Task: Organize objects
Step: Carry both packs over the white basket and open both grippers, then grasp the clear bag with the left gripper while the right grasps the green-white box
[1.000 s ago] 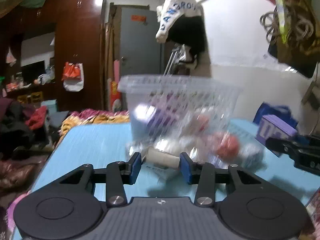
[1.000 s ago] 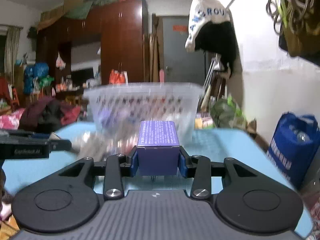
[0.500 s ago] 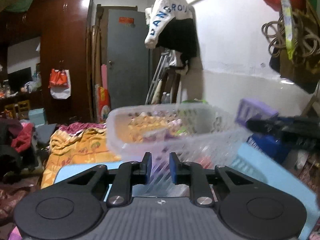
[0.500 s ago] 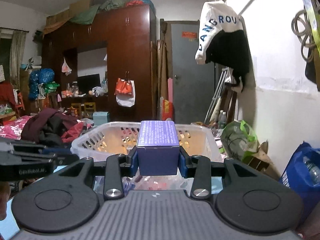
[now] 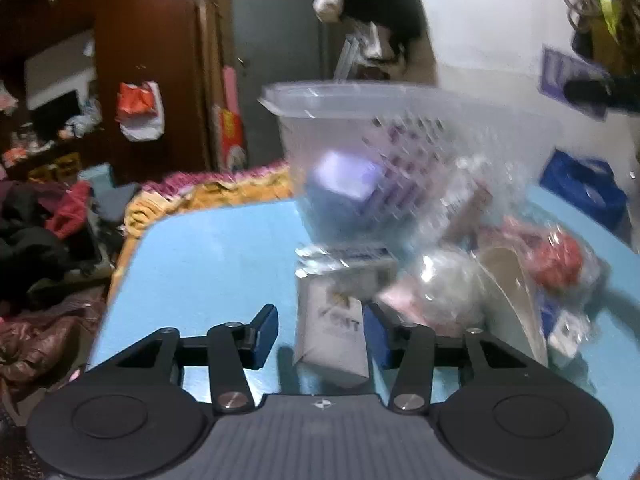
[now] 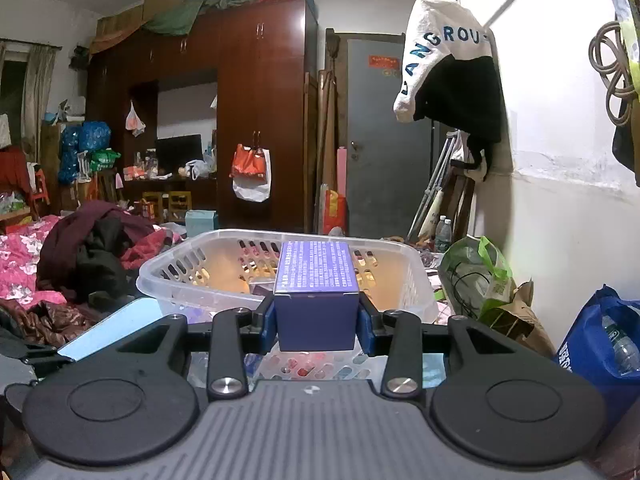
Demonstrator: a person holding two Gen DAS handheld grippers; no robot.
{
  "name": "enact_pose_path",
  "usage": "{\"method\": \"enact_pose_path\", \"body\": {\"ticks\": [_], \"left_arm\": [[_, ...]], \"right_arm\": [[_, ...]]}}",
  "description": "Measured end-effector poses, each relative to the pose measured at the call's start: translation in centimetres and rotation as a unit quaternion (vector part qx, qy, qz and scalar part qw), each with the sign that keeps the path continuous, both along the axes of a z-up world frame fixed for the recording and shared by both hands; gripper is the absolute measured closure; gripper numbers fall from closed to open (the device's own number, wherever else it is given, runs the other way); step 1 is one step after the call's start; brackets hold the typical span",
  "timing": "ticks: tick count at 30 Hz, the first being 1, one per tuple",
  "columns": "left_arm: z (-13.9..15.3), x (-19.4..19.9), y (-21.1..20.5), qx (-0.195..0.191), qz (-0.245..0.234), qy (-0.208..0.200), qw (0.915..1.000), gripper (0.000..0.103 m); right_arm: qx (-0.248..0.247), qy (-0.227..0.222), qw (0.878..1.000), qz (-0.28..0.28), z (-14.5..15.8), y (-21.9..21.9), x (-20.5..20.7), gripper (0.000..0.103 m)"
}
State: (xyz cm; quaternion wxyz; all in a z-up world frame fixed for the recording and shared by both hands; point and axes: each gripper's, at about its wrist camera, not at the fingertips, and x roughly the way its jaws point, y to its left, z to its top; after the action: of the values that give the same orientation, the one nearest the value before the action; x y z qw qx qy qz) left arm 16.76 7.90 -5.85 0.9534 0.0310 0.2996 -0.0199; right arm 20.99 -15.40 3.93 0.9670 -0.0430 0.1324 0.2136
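Purple carton (image 6: 316,292): held square between the right gripper (image 6: 316,320) pads, poised over the near rim of the clear basket (image 6: 192,276); stiff card, light, flat sides suit a pinch.
White pack (image 5: 332,328): lies on the blue surface (image 5: 208,264) near its middle, just before the basket; slick wrap, likely light and crushable.
Left gripper (image 5: 320,332): jaws have just been opening, part-wide, astride the pack, apparently not pressing.
Hold: across its narrow faces.

Motion-blurred heap of wrapped packets (image 5: 500,264) beside the clear basket (image 5: 360,120), their contents unreadable.
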Motion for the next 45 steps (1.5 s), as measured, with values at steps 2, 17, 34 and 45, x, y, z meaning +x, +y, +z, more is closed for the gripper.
{"method": "enact_pose_path", "body": {"ticks": [2,17,34,45], "left_arm": [[-0.3,-0.3,-0.6,0.011,-0.001,-0.001,0.9999,0.05],[12.0,0.8,-2.3,-0.022,-0.016,-0.149,0.9885,0.084],[5.2,-4.5,-2.7,-0.065,0.012,-0.11,0.9918,0.019],[-0.1,-6.4,-6.5,-0.057,-0.016,-0.077,0.9953,0.019]], "right_arm": [[0.002,0.001,1.0,-0.001,0.1,-0.2,0.3,0.06],[-0.004,-0.016,1.0,0.015,2.8,1.2,2.8,0.06],[0.0,0.034,0.998,-0.052,-6.1,-3.8,-3.3,0.0],[-0.086,0.094,0.992,-0.023,-10.1,-1.1,-4.0,0.012]]}}
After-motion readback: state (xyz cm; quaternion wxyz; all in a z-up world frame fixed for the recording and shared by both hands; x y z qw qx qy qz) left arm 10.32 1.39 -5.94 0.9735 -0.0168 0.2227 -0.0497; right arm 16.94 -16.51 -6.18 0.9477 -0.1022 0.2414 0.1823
